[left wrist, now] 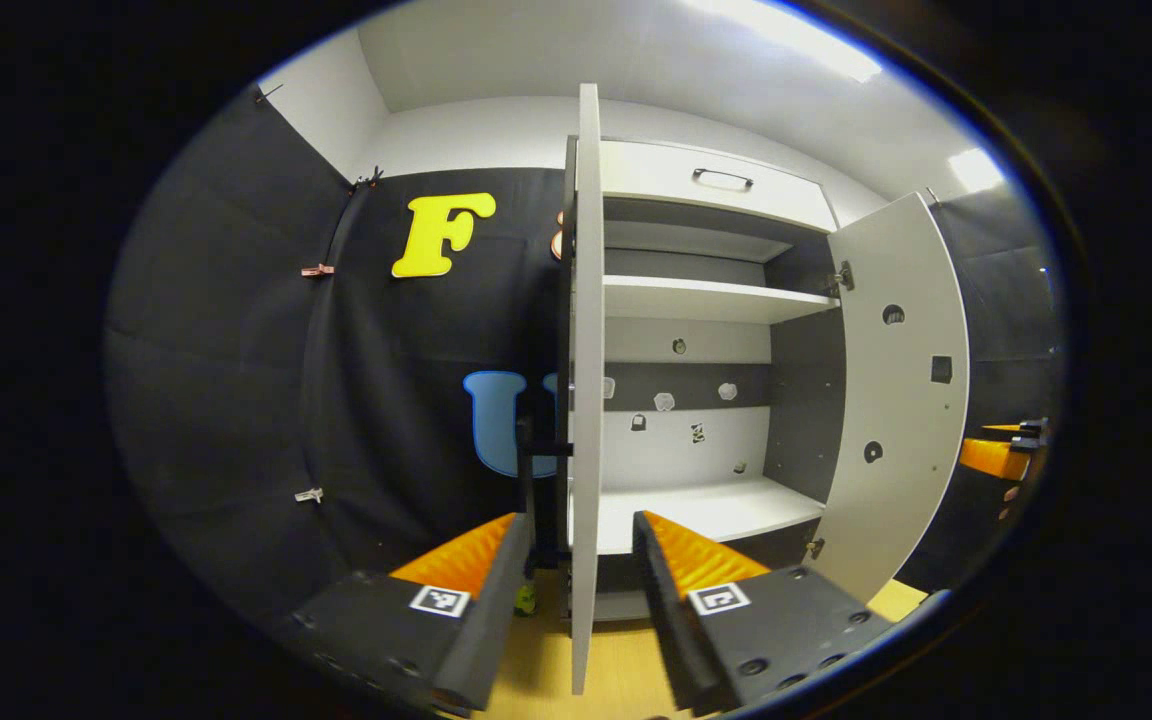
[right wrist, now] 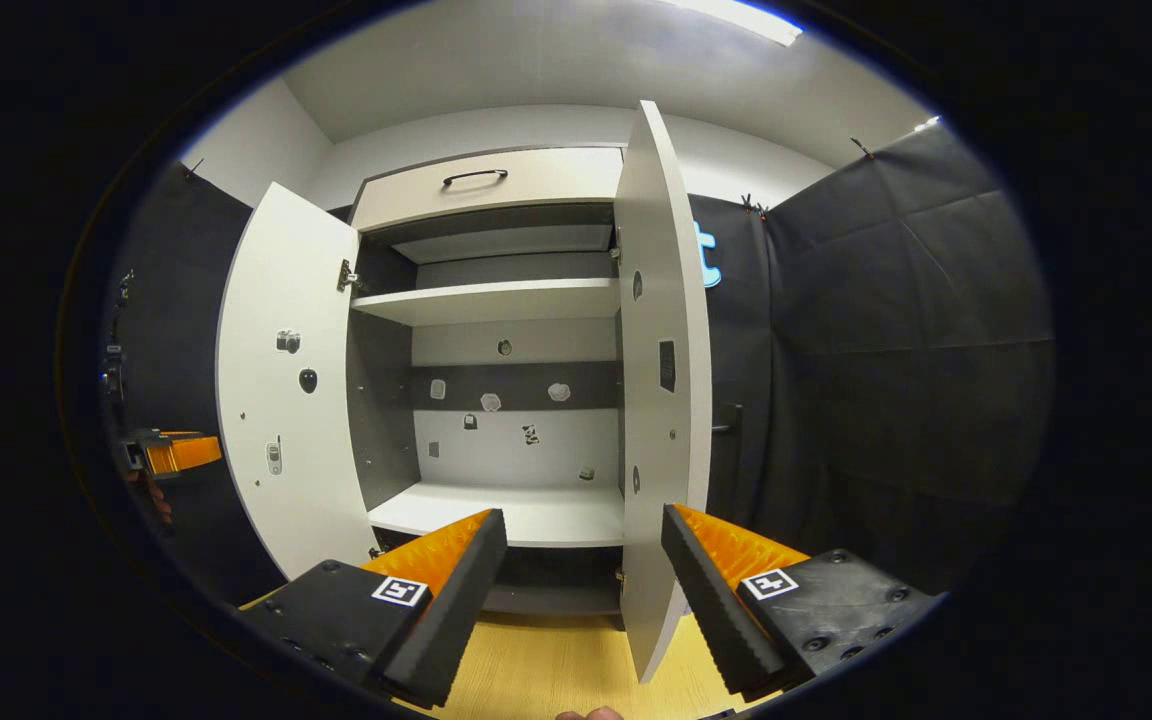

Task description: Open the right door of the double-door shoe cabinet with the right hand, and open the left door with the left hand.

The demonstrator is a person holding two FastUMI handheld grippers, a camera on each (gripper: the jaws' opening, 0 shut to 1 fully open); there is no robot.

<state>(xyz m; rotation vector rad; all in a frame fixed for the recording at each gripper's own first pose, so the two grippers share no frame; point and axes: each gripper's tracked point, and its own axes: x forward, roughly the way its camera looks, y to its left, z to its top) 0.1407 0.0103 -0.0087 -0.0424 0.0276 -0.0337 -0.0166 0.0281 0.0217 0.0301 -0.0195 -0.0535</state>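
both doors (left wrist: 586, 380) (right wrist: 664, 380) open; 2 shelves (right wrist: 486, 300); left gripper (left wrist: 581, 570) and right gripper (right wrist: 584, 565) fingers wide.

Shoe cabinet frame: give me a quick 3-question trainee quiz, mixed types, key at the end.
1. True or false: both the left door and the right door of the shoe cabinet stand open.
2. Multiple choice: in the left gripper view, the left claw is A) shut on the drawer handle; B) open, with the left door's edge between its fingers; C) resting on the lower shelf.
3. Fill in: in the right gripper view, the right claw is ____, with the right door's edge between its fingers.

Key: 1 true; 2 B; 3 open.
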